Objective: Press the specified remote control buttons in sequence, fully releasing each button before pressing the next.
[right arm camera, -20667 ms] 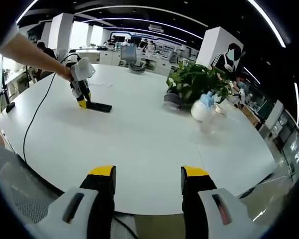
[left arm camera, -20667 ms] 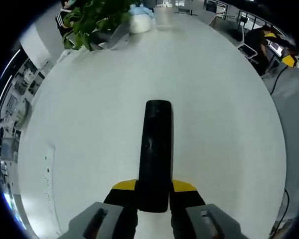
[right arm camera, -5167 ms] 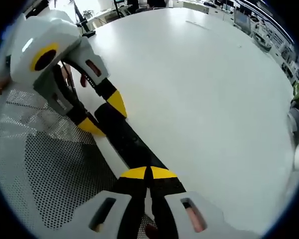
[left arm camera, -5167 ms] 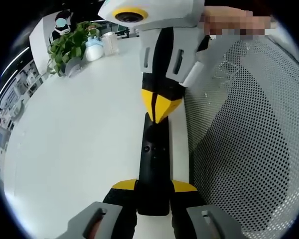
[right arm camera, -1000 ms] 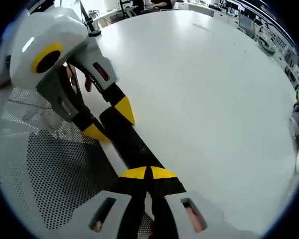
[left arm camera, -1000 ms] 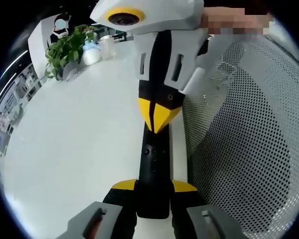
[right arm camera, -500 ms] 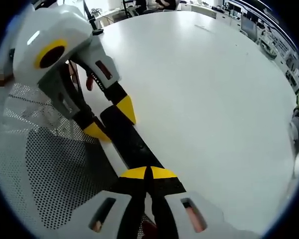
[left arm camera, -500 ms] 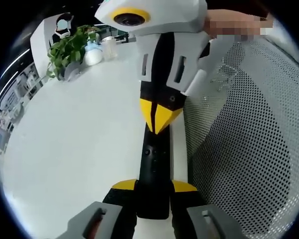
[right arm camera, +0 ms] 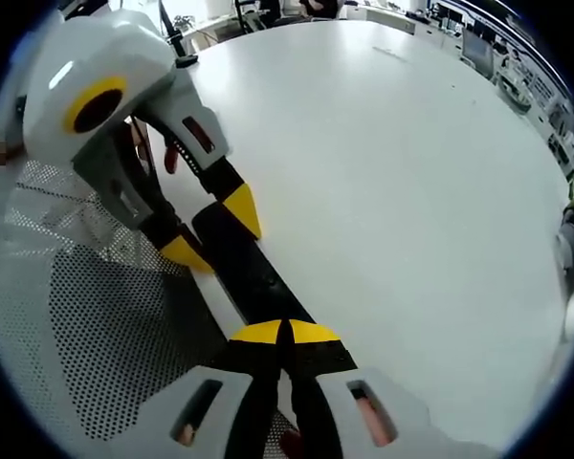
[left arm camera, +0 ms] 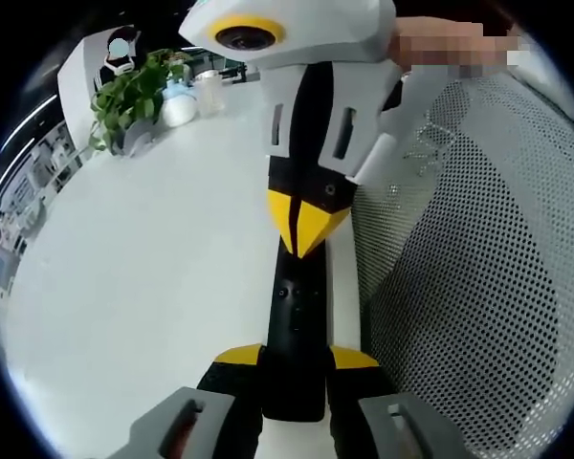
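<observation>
Comparing this moment with the views a second and half a second back, almost nothing has changed: the left tool (left arm camera: 295,368) still pinches the near end of the remote (left arm camera: 297,330), and the right tool (left arm camera: 306,229) still stands with its yellow tips pressed together on the remote's far end, at 12 o'clock in the left gripper view. In the right gripper view the right tool (right arm camera: 283,337) shows its tips shut at 6 o'clock with the remote (right arm camera: 244,263) running away toward 10 o'clock, where the left tool (right arm camera: 206,234) grips it from both sides. Small shifts of the background match camera sway, not movement of the remote. The remote lies along the edge of the white counter (left arm camera: 143,258), just beside a mesh chair back (left arm camera: 459,287) at 3 o'clock; a plant (left arm camera: 129,91) and bottles (left arm camera: 177,100) stand well apart at 11 o'clock. Judgement: a press is being held, or the tip rests on a button; actual contact cannot be told from these views. With no lift seen, full release is not yet shown, so the next button should wait. Risk: the remote sits close to the counter edge.
</observation>
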Tool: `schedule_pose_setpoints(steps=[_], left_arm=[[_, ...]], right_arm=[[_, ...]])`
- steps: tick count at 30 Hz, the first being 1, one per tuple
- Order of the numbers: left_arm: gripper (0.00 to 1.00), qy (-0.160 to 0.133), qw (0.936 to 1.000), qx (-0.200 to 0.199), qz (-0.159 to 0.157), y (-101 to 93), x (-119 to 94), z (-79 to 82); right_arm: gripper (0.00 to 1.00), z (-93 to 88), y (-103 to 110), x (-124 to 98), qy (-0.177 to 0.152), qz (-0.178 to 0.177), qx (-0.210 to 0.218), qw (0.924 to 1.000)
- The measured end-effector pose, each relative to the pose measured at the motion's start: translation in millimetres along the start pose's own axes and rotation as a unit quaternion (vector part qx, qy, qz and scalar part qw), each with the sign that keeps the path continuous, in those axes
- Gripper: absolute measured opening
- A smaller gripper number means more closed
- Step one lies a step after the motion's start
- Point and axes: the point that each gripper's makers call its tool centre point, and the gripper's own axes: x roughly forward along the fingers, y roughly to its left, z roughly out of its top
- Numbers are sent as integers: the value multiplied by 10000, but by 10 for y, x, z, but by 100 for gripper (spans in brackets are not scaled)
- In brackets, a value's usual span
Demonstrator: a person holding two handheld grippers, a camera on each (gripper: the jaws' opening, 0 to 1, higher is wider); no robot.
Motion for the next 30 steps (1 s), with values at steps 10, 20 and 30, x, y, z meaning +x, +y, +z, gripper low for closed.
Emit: schedule_pose_setpoints(steps=[10,20,30], left_arm=[[25,50,10000,-11,32,-3,5,6],[24,122,9999,111,27,-12,1,9],[24,138,9998,138,18,-16,1,9]], right_arm=[[0,4,12,-1,134,-129,-155,9997],[0,2,6,-11,168,-106,-118,9997],[0,7,7,-6,174,-151,-246,9994]])
